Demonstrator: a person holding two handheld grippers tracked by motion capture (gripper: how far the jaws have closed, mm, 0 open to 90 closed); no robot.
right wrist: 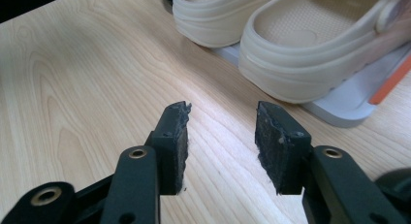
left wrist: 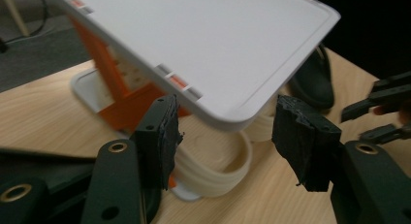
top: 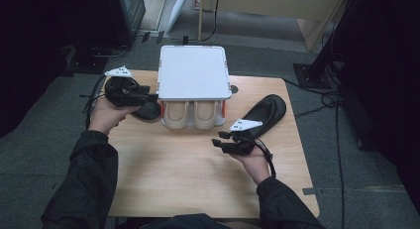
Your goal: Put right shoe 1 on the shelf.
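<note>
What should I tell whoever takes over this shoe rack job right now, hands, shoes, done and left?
Left gripper: open, holding nothing, at the left edge of the white shoe rack.
Right gripper: open and empty, over bare table in front of the rack.
Cream clogs: both on the rack's lower shelf, heels out, side by side.
Black shoes: one on the table left of the rack, beside the left gripper; the other on the table to the right.
Done: cream pair looks shelved.
Left: probably placing the two black shoes; the rack's top is free.

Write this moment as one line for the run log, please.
left gripper: open, empty | right gripper: open, empty | cream clogs: on rack lower shelf | black shoes: on table
</note>
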